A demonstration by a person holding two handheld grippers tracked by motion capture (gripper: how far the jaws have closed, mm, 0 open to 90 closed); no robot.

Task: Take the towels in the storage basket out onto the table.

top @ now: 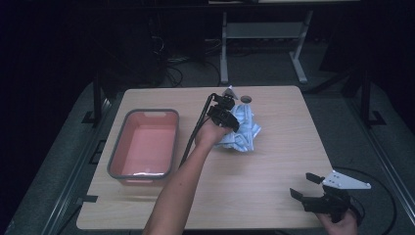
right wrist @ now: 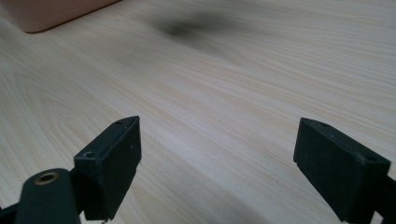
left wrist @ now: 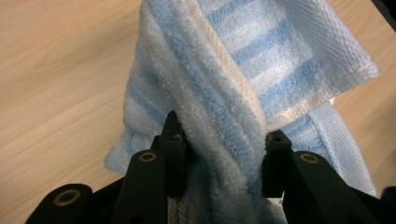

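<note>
A light blue and white striped towel [top: 242, 128] lies bunched on the wooden table [top: 274, 186] behind the middle. My left gripper [top: 226, 108] is over its left side, shut on a thick fold of the towel [left wrist: 224, 93], with both pads pressed into the cloth. At the table's front right corner my right gripper [top: 303, 186] rests low with its jaws wide apart. Between its fingertips [right wrist: 116, 154] there is just bare wood.
A grey-rimmed pink tub [top: 145, 145] stands at the table's left side; its corner [right wrist: 51, 11] appears far off in the right gripper view. A small round hole [top: 245, 99] sits near the back edge. Desk legs and cables stand on the floor beyond.
</note>
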